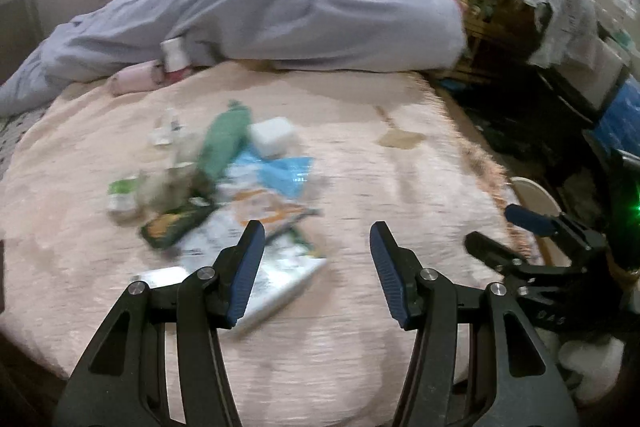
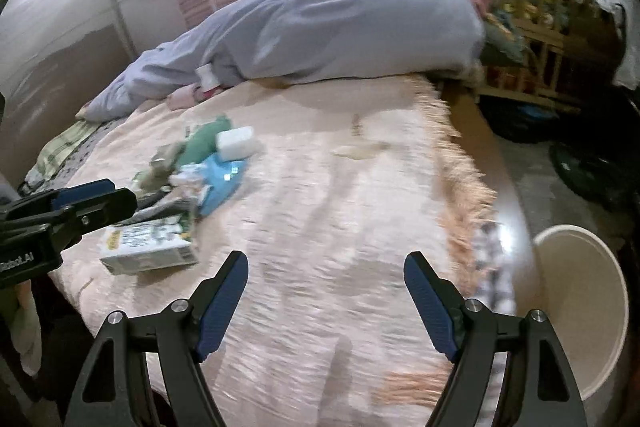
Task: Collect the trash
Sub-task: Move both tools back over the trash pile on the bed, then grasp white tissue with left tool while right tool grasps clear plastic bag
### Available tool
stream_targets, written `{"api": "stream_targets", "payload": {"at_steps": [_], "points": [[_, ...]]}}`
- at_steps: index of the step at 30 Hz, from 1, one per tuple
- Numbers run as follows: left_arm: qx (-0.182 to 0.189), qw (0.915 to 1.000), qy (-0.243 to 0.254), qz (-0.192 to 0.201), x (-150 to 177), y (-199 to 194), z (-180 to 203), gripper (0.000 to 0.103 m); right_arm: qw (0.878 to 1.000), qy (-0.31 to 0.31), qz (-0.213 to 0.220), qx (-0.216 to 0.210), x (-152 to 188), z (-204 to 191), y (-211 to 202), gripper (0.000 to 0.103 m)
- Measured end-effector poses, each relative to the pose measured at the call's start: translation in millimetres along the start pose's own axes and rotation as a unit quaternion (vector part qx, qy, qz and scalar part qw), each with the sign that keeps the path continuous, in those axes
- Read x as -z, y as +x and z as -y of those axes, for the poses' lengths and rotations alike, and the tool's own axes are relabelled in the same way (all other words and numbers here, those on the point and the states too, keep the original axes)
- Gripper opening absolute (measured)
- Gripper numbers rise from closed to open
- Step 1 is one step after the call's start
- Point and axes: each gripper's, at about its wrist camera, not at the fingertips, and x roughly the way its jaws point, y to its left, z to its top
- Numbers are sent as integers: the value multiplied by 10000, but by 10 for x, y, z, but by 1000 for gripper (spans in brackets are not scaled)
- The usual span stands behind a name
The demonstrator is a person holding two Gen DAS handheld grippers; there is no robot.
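I had both claws released and empty: left gripper (image 1: 317, 233) above the trash pile (image 1: 224, 187) on the pink blanket (image 1: 400, 187), right gripper (image 2: 325, 265) nearer the bin (image 2: 580, 307). I judged collecting barely begun; next, closing on the near carton (image 2: 148, 247).
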Motion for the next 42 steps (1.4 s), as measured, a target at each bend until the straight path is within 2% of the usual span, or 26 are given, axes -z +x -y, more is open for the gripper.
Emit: {"api": "stream_targets", "payload": {"at_steps": [9, 15, 25, 33, 36, 37, 38, 41, 42], "points": [[-534, 9971, -544, -91, 77, 19, -909, 53, 9990, -213, -139, -371, -196, -446, 298, 78], [-655, 9942, -838, -171, 122, 74, -1322, 53, 9974, -195, -284, -626, -372, -638, 567, 78], [-637, 9923, -1012, -309, 74, 290, -1635, 53, 9930, -531, -516, -918, -670, -1107, 1033, 78], [-538, 9914, -1131, -369, 11, 421, -1820, 53, 9831, -763, -1151, -1203, -943, -1500, 1665, 77], [-467, 9917, -1140, -381, -28, 471, -1850, 53, 9773, -902, -1446, -1262, -934, -1606, 1925, 59], [-406, 9921, -1125, -373, -52, 492, -1844, 53, 9758, -956, -1522, -1246, -918, -1623, 1988, 47], [-328, 9929, -1087, -357, -81, 516, -1827, 53, 9744, -1015, -1588, -1225, -897, -1632, 2046, 41], [-201, 9951, -898, -364, -159, 624, -1752, 53, 9751, -958, -1525, -1297, -848, -1547, 2062, 29], [-190, 9957, -803, -410, -205, 708, -1711, 53, 9766, -828, -1443, -1365, -855, -1482, 2029, 29]]}}
